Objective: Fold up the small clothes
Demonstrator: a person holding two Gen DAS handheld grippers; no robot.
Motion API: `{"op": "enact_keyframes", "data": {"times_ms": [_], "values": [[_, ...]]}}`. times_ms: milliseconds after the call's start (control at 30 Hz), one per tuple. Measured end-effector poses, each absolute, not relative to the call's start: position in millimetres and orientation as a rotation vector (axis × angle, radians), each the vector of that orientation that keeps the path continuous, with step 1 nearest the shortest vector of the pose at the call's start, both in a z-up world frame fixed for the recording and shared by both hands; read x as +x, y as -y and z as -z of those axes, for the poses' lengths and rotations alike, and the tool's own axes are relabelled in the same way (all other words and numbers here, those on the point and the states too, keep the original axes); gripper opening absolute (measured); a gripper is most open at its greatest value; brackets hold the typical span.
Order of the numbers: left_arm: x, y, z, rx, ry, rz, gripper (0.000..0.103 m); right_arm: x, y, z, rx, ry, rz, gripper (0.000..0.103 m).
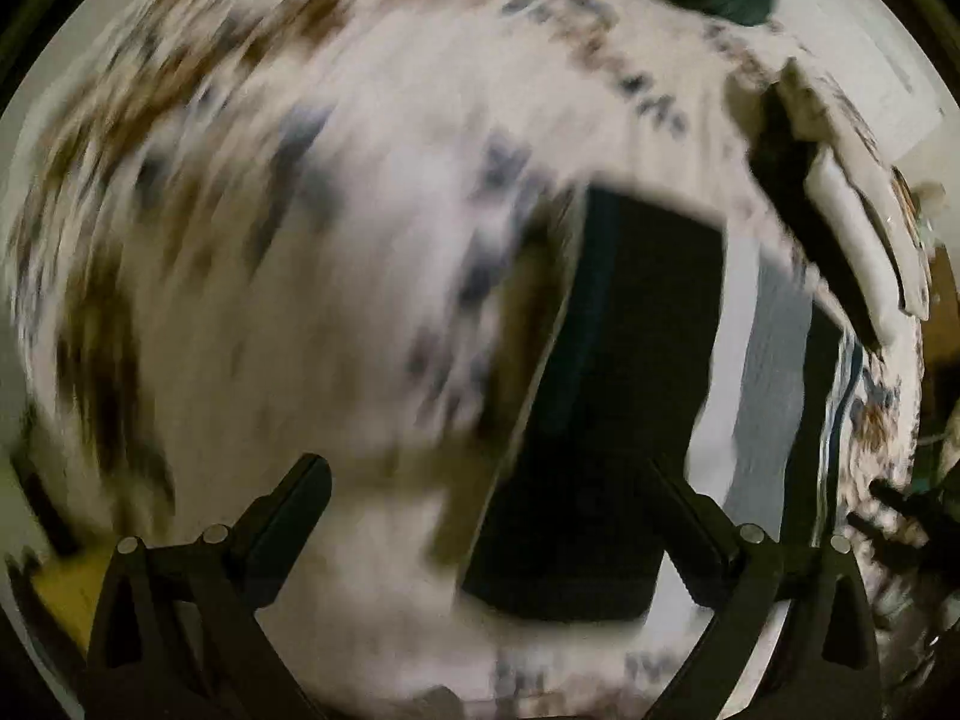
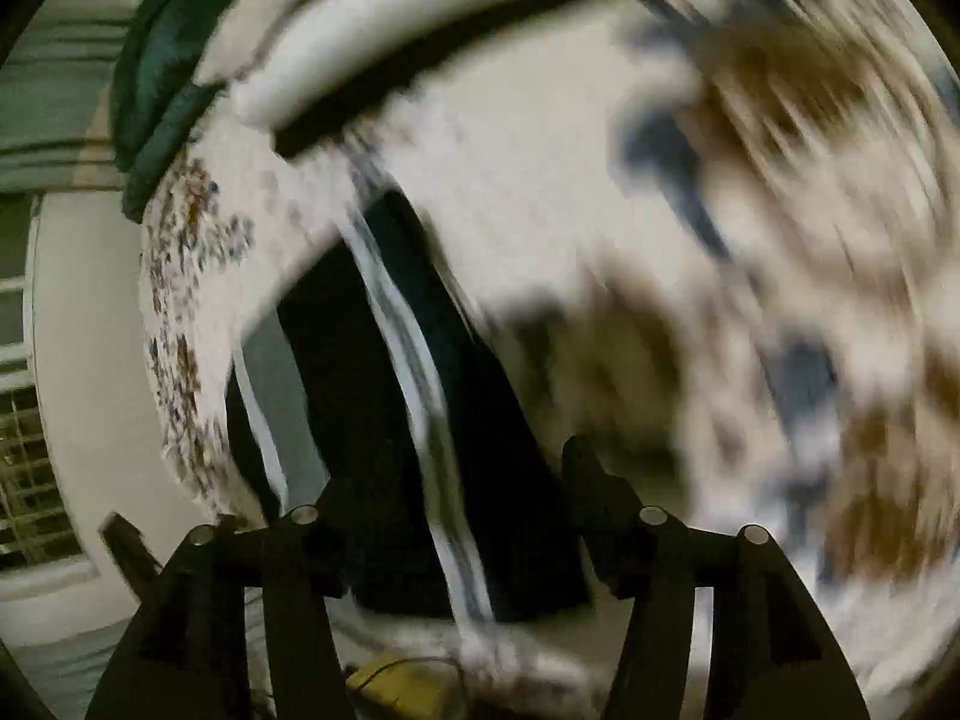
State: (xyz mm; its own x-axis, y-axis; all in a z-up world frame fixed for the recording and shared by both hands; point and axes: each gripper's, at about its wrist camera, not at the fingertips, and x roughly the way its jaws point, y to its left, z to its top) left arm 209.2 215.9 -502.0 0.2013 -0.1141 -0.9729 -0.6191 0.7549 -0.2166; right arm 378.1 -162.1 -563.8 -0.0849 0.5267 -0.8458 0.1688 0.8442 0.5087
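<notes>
So the whole thing hinges on where the dark garment [image 1: 606, 396] sits relative to the 2 grippers. It's lying on a white bedspread with brown and blue-grey floral blotches [image 1: 252, 252]. From the left gripper [image 1: 486, 486] it's straight ahead and a bit right of centre, its near hem reaching down between the fingers. In the right wrist view the same garment [image 2: 384, 420] is ahead and slightly left of the right gripper [image 2: 456, 468]. So it lies between the 2 of them, and I honestly can't say which is nearer.

Its long axis runs away from both cameras, near hem by the fingertips, far end up toward the top of the bed. A pale stripe [image 2: 420, 372] runs along that axis, could be side trim on shorts or a folded edge, hard to call.

Both grippers are spread wide with nothing between the fingers, no cloth pinched. My guess is the next move is a grab at the near hem.

What's murky: heavy motion blur on both views, so the bedspread print is just smears and the garment's edges are soft. A dark green fabric thing [image 2: 162, 78] sits at the far end, beside a white pillow-ish shape [image 2: 384, 36]. Garment type is a guess.
</notes>
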Motion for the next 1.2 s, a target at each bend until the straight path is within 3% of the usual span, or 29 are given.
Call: {"op": "enact_keyframes", "data": {"times_ms": [133,233,300,333,367,400,433,467,633,767,867,933,1000,1033,1100,1200], "values": [[171,-205,525,-0.934,-1.386,-0.349,0.102,321,184,581,0.704,-1.753,-0.261,0.06],[174,-202,546,-1.117,-1.343,-0.317,0.087,300,184,603,0.828,-1.792,-0.243,0.06],[176,-203,555,-1.217,-1.287,-0.324,0.068,293,178,615,0.924,-1.79,-0.263,0.06],[176,-204,558,-1.25,-1.263,-0.341,0.063,292,173,618,0.943,-1.782,-0.268,0.06],[175,-205,559,-1.273,-1.238,-0.356,0.049,291,170,620,0.968,-1.761,-0.282,0.06],[173,-206,560,-1.293,-1.209,-0.372,0.032,290,168,620,1.004,-1.728,-0.298,0.053],[172,-206,559,-1.295,-1.193,-0.388,0.027,289,165,619,1.015,-1.706,-0.293,0.04],[170,-204,555,-1.295,-1.174,-0.406,0.024,286,163,618,1.005,-1.701,-0.282,0.01],[171,-194,536,-1.196,-1.163,-0.427,0.02,271,167,593,0.881,-1.66,-0.225,0.009],[176,-198,562,-1.181,-1.229,-0.406,0.021,261,169,601,0.803,-1.699,-0.216,0.009],[171,-205,552,-1.178,-1.246,-0.376,0.026,263,170,627,0.842,-1.785,-0.245,0.015],[171,-205,533,-1.114,-1.257,-0.346,0.027,269,174,628,0.859,-1.781,-0.272,0.031],[174,-205,519,-1.013,-1.263,-0.329,0.027,276,177,620,0.818,-1.75,-0.32,0.065],[176,-205,516,-0.964,-1.268,-0.322,0.028,281,179,616,0.785,-1.732,-0.333,0.07],[183,-206,515,-0.824,-1.29,-0.329,0.049,293,179,615,0.776,-1.719,-0.406,0.081],[203,-217,523,-0.734,-1.288,-0.353,0.069,316,171,624,0.75,-1.723,-0.512,0.087]]}}
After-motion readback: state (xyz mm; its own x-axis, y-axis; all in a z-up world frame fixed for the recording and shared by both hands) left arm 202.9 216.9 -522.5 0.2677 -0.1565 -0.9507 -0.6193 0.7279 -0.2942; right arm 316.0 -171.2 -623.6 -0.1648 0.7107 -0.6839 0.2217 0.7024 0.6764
